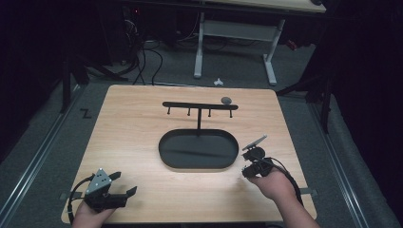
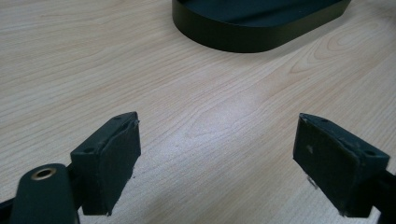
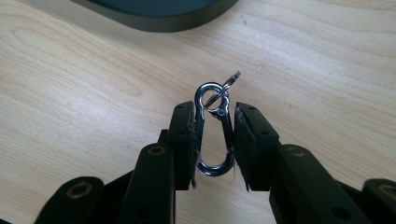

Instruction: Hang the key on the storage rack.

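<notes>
- Carabiner clip [image 3: 214, 135], silver, pinched upright between right gripper [image 3: 214, 140] pads; jaws closed on its long sides, small split ring [image 3: 231, 80] threaded through top loop, poking up past fingertips.
- Held just above bare wood; no contact w/ table [image 3: 70, 93] visible in right gripper view.
- In high view, right gripper [image 1: 251, 164] sits at near-right of table, just beside right end of black oval tray [image 1: 198, 164]; clip too small to make out there.
- Left gripper [image 2: 217, 154]: jaws spread wide, nothing between pads, just wood grain. Parked at near-left corner [image 1: 116, 192], well apart from tray and clip.
- Outward: black hook rack [image 1: 199, 105] rising on post from tray's far edge, four short pegs hanging under crossbar, all bare as far as visible.
- Small grey object [image 1: 226, 100] on table just beyond rack's right end; identity unclear.
- Progress, as judged: pick-up done, grip looks secure. Left to do: carry clip up and forward to rack, slip ring or loop over a peg, release. Hanging likely fiddly — ring small, pegs thin.
</notes>
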